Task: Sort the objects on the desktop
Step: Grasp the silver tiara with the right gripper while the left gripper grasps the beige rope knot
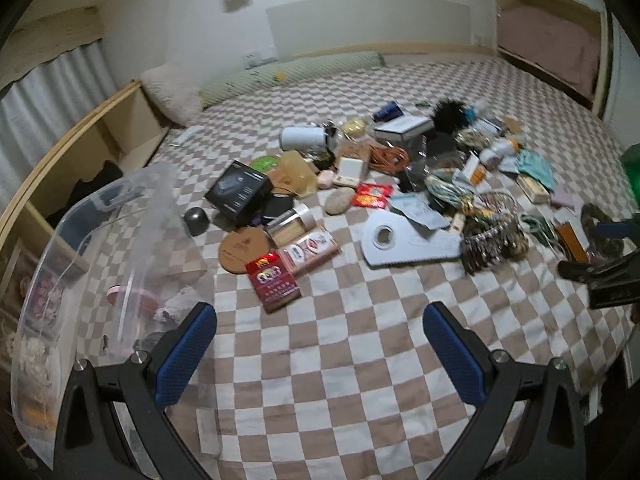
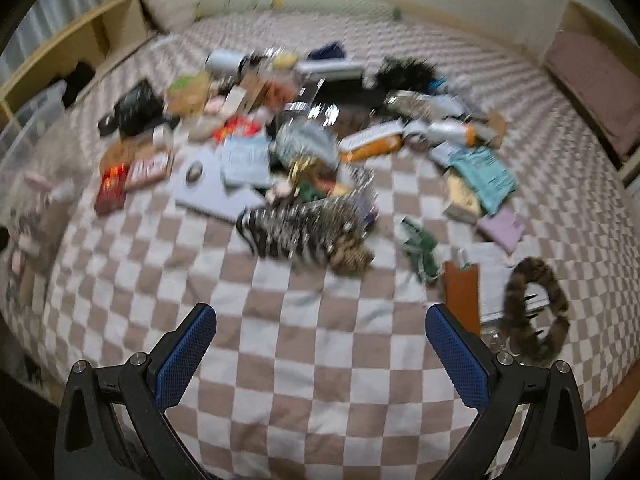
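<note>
1. Left wrist view: my left gripper (image 1: 320, 354) hangs above the brown-and-white checked bed cover (image 1: 340, 360), its blue-padded fingers (image 1: 186, 354) spread wide with nothing between them.
2. Just beside the left finger stands a clear plastic storage bin (image 1: 80, 264); a pink ring-shaped item (image 1: 132, 296) and other small pieces lie inside it.
3. Ahead lies a scattered heap of desktop objects. Nearest are a red cigarette pack (image 1: 273, 282) touching a pink flat box (image 1: 310, 250), and a round brown cork coaster (image 1: 240, 250) just behind the pack.
4. Further back sit a black product box (image 1: 238, 192), a white cylindrical bottle (image 1: 304, 138) lying on its side, and a coiled orange cable (image 1: 388, 158).
5. A pale blue flat cutout sheet with a round hole (image 1: 404, 244) rests right of the pink box.
6. My right gripper (image 1: 608, 276) shows at the right edge of this view, dark and partly cut off.
7. Right wrist view (blurred): my right gripper (image 2: 320, 354) is likewise released, fingers apart and empty above the cover.
8. Just beside its right finger lie an orange-brown flat card (image 2: 462, 294) and a brown furry loop (image 2: 534, 312).
9. A striped black-and-white bundle (image 2: 296, 228) lies ahead, centre.
</note>
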`<state>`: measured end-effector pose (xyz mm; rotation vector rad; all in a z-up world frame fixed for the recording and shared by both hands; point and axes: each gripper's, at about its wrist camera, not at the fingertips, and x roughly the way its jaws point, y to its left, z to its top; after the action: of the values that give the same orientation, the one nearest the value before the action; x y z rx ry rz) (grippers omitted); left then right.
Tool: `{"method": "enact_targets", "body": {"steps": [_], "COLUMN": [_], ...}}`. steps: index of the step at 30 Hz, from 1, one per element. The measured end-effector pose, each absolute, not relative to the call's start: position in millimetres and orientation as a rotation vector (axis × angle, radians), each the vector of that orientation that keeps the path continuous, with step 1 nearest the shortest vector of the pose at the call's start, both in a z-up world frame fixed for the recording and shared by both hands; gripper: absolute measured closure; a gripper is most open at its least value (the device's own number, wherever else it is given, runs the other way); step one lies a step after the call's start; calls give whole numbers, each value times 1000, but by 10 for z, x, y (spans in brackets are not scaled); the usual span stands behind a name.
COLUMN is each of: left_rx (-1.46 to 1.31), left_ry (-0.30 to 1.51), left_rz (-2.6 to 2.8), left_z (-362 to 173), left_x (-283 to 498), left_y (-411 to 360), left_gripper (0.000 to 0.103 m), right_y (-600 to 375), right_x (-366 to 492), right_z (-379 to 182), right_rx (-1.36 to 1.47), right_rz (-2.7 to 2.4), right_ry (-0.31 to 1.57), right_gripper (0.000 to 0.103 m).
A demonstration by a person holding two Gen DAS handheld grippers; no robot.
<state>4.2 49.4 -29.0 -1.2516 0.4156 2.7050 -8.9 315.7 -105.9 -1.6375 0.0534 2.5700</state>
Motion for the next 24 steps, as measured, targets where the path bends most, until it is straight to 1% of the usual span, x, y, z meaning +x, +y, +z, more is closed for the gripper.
{"method": "enact_targets", "body": {"steps": [3, 6, 9, 11, 12, 13, 14, 15, 16, 18, 21, 23, 24], "left_rx": [-1260, -1281, -1287, -1293, -1296, -1301, -1311, -1321, -1331, -1346, -1349, -1346, -1346], "left_ry": [419, 392, 387, 405, 409, 412, 408, 404, 394, 368, 359, 374, 380], "left_rz": [2680, 2649, 2630, 2626, 2624, 2622, 2619, 2615, 2612, 2605, 2599, 2598, 2598], "left_z": [-316, -333, -355, -382, -395, -407, -421, -433, -441, -450, -462, -470, -474], "left_x": [3, -47, -72, -94, -105, -117, -138, -159, -179, -215, -237, -233, -231], "left_y": [530, 544, 554, 554, 549, 543, 532, 520, 504, 484, 487, 496, 496], "left_gripper": [0, 0, 0, 0, 0, 0, 0, 0, 0, 0, 0, 0, 0], "right_y": [3162, 3287, 3557, 3763, 3879, 3957, 4013, 4068, 4124, 4171, 4076, 3873, 3736], "right_x": [-143, -297, -489, -606, -656, -696, -743, -791, -838, -951, -1105, -1116, -1088], "right_z": [-1227, -1292, -1345, -1399, -1442, -1488, -1546, -1604, -1662, -1815, -2083, -2188, -2188], "right_rx": [-1703, -1651, -1562, -1525, -1512, -1503, -1500, -1496, -1493, -1516, -1602, -1631, -1609], "right_rz": [2560, 2553, 2527, 2492, 2461, 2435, 2410, 2385, 2360, 2331, 2333, 2362, 2373], "right_ry": [47, 50, 145, 223, 250, 254, 236, 218, 200, 164, 78, -36, -137], "right_gripper": [0, 0, 1, 12, 19, 25, 27, 34, 43, 47, 48, 56, 60]}}
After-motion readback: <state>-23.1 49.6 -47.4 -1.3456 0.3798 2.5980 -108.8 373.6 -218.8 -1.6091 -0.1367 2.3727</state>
